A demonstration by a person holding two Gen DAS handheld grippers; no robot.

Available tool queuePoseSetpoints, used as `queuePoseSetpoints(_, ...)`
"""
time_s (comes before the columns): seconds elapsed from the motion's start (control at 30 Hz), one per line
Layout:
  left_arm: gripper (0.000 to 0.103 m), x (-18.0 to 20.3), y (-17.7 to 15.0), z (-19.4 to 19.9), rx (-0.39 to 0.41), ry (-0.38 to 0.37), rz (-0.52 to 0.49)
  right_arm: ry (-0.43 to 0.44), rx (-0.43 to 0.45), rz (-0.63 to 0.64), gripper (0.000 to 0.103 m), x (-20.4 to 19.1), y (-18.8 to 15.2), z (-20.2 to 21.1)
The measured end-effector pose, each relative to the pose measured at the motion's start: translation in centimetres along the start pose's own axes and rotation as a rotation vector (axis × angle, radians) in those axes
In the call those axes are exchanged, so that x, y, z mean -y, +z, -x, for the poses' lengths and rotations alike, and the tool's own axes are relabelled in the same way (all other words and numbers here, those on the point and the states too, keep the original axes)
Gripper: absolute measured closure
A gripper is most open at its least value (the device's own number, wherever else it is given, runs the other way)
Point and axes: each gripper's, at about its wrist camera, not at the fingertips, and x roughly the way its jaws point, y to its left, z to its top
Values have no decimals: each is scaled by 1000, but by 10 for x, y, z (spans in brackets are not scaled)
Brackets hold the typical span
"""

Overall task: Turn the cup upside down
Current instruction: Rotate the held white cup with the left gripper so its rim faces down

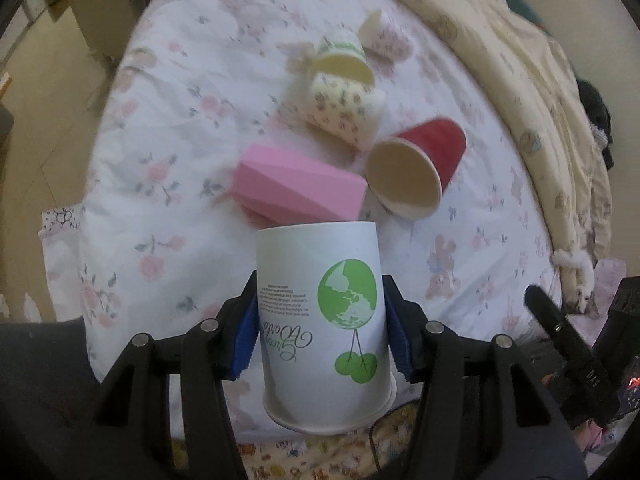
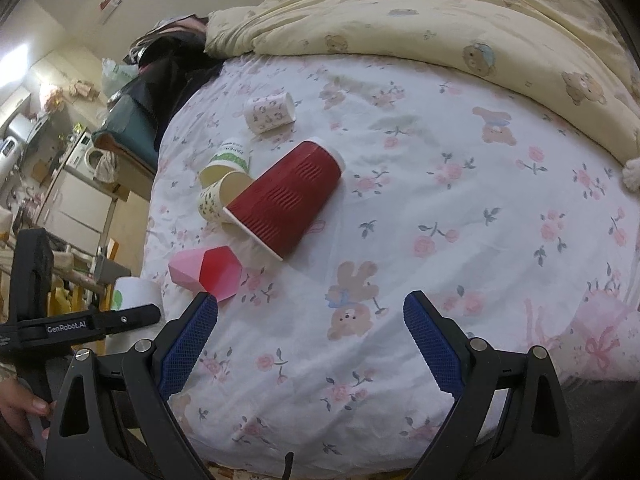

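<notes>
Between the blue pads (image 1: 246, 334) of the left gripper (image 1: 320, 332), the white cup with the green globe print (image 1: 322, 320) is clamped at mid-wall, its rim toward the camera and its print reading inverted, so I judge it is held clear of the floral bedsheet (image 1: 168, 128) to be set down mouth-first. The right gripper (image 2: 310, 344) hangs over bare sheet with its fingers spread wide and empty, apparently kept aside. Beyond lie a red cup (image 1: 416, 172), a pink faceted cup (image 1: 296, 190) and three patterned cups on their sides.
</notes>
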Motion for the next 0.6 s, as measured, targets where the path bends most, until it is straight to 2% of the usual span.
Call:
queuePoseSetpoints(0.27,52,2,8,5,79,-90,4,-25,-42,34,6,-12,0,-18)
queuePoseSetpoints(0.37,52,5,9,11,105,-107,-9,12,-68,48,6,-16,-2,-23)
queuePoseSetpoints(0.6,52,6,6,10,103,-123,-15,150,-147,150,6,-45,-15,-32)
